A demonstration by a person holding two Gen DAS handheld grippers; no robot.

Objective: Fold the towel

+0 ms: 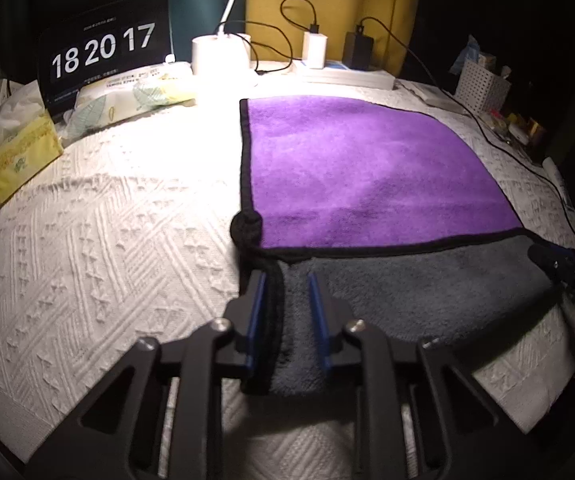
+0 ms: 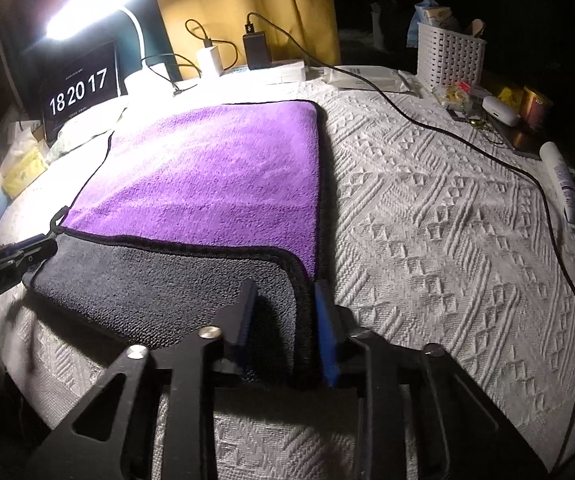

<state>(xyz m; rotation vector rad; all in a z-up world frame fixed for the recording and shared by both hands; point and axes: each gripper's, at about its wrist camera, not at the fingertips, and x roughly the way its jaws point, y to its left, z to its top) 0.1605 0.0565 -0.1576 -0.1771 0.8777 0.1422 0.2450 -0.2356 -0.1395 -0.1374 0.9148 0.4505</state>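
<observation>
A towel, purple (image 1: 367, 168) on one face and grey (image 1: 407, 292) on the other with black trim, lies on a white textured cloth. Its near edge is folded over, grey side up, onto the purple. My left gripper (image 1: 287, 284) has its jaws around the near left corner of the grey flap, with a gap beside the cloth. My right gripper (image 2: 283, 292) has its jaws around the near right corner of the towel (image 2: 207, 176), also with a gap. Each gripper shows at the edge of the other's view, the right one (image 1: 567, 268) and the left one (image 2: 15, 256).
Along the back stand a clock screen (image 1: 103, 48) reading 18 20 17, a lamp (image 2: 91, 4), chargers with cables (image 1: 315, 48), tissue packs (image 1: 19, 156) and a white basket (image 2: 449, 60). A black cable (image 2: 487, 152) runs across the cloth at the right, near small items and a tube (image 2: 567, 184).
</observation>
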